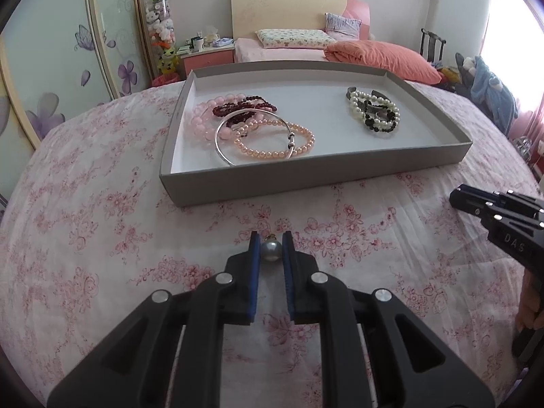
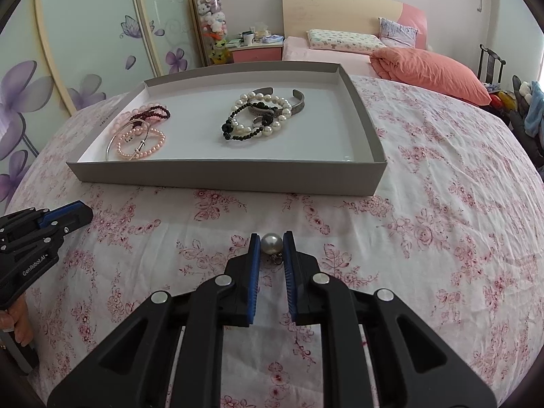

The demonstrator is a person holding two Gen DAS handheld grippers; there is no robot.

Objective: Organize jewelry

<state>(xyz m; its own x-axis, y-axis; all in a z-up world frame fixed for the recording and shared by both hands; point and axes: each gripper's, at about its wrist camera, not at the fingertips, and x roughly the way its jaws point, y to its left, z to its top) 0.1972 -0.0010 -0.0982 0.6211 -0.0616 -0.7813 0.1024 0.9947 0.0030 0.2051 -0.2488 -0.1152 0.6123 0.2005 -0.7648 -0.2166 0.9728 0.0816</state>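
Both grippers pinched pearl earrings: the left gripper (image 1: pixel 271 250) held a round grey pearl earring (image 1: pixel 271 251), and the right gripper (image 2: pixel 271 244) held its matching pearl earring (image 2: pixel 271 243), apparently with a small metal fitting. Each hovered over the pink floral bedspread (image 1: pixel 102 238), near the front edge of the shallow grey cardboard tray (image 1: pixel 306 175) of bracelets. Smooth round pearls could squirt from the pads and roll away.
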